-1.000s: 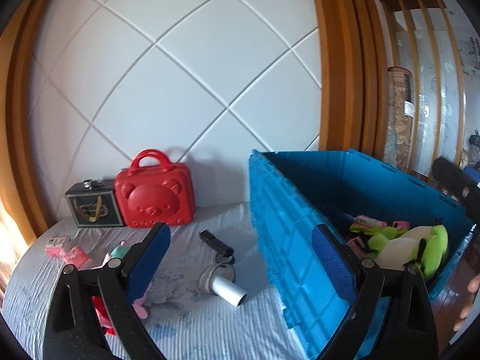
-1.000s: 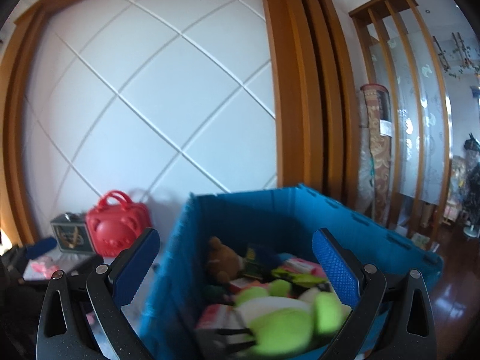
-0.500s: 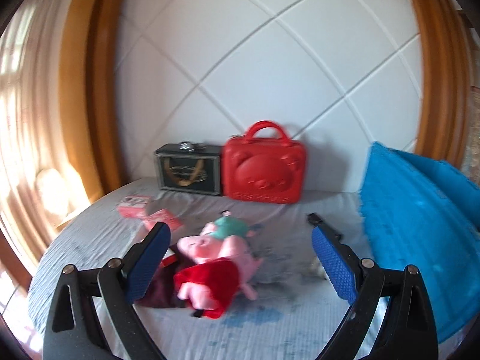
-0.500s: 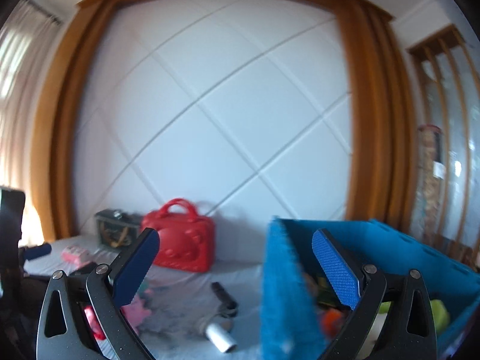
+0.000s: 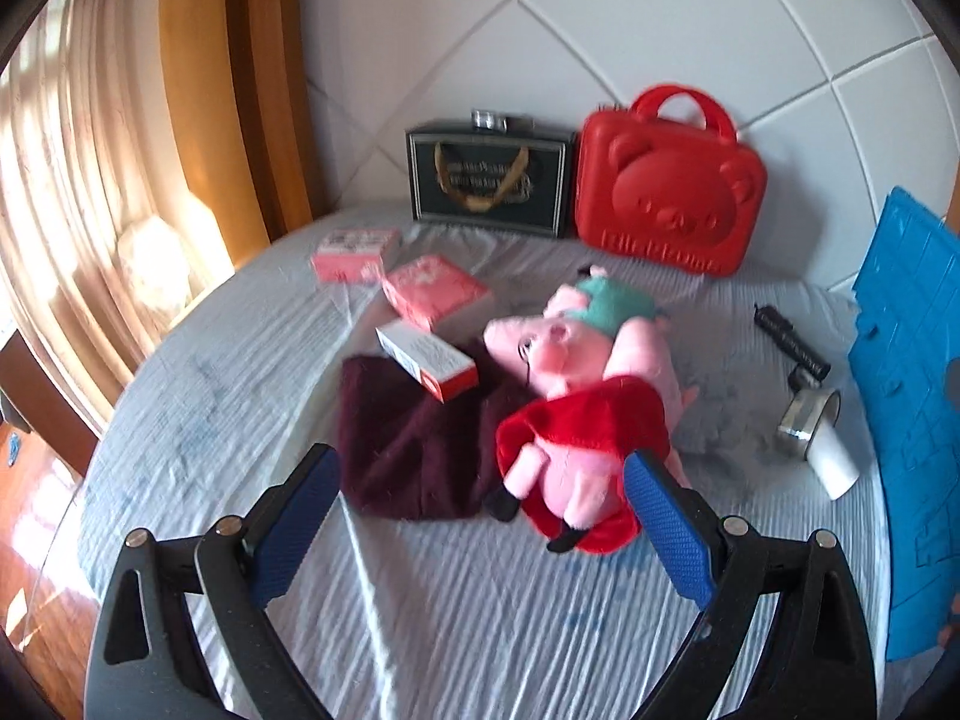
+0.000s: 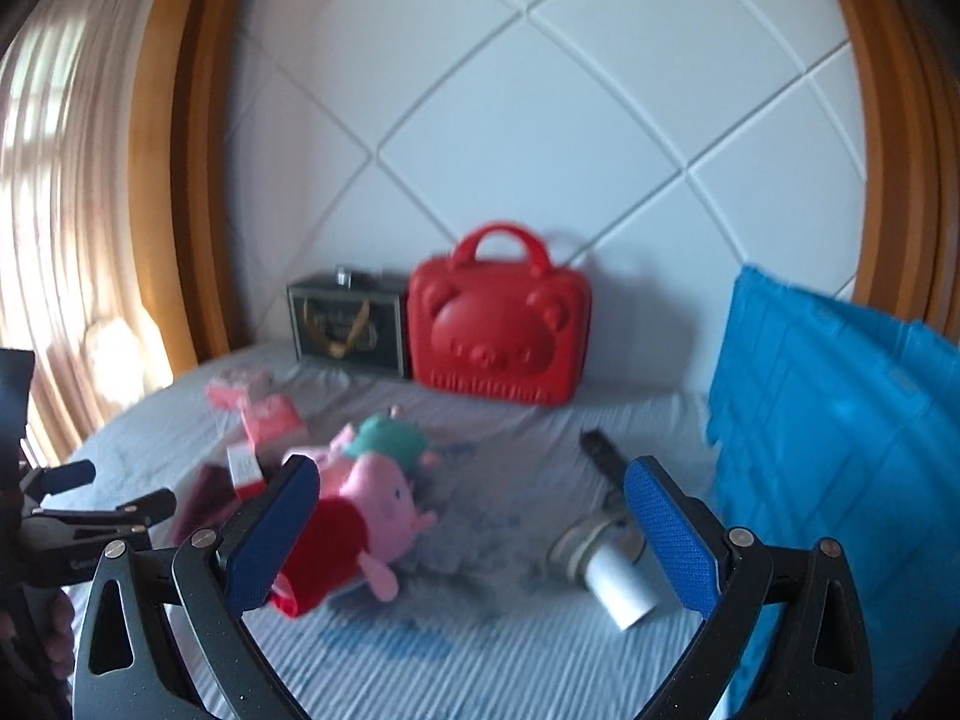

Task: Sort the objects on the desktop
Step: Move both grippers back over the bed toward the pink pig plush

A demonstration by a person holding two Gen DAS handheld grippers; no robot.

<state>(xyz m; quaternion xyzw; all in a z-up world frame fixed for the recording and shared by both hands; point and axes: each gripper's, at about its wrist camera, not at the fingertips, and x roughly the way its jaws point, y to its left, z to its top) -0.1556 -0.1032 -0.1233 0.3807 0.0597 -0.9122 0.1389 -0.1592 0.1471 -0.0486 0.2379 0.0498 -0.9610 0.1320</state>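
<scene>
A pink pig plush in a red dress (image 5: 591, 408) lies on the bed over a dark maroon cloth (image 5: 414, 450); it also shows in the right wrist view (image 6: 360, 510). A white and orange box (image 5: 427, 360) rests on the cloth. Two pink boxes (image 5: 433, 291) lie behind. A silver and white cylinder (image 5: 819, 438) and a black stick (image 5: 792, 339) lie by the blue crate (image 5: 912, 420). My left gripper (image 5: 480, 528) is open just before the plush. My right gripper (image 6: 474, 534) is open above the bed, with the cylinder (image 6: 606, 570) near its right finger.
A red bear case (image 5: 669, 186) and a dark gift box (image 5: 489, 180) stand against the white padded headboard. The blue crate (image 6: 840, 456) stands on the right. The left gripper's frame (image 6: 72, 516) shows at the left of the right wrist view. Curtains hang left.
Both grippers have swung left, away from the blue crate, and lowered toward the bed. The plush and cloth now sit close in front of the left gripper.
</scene>
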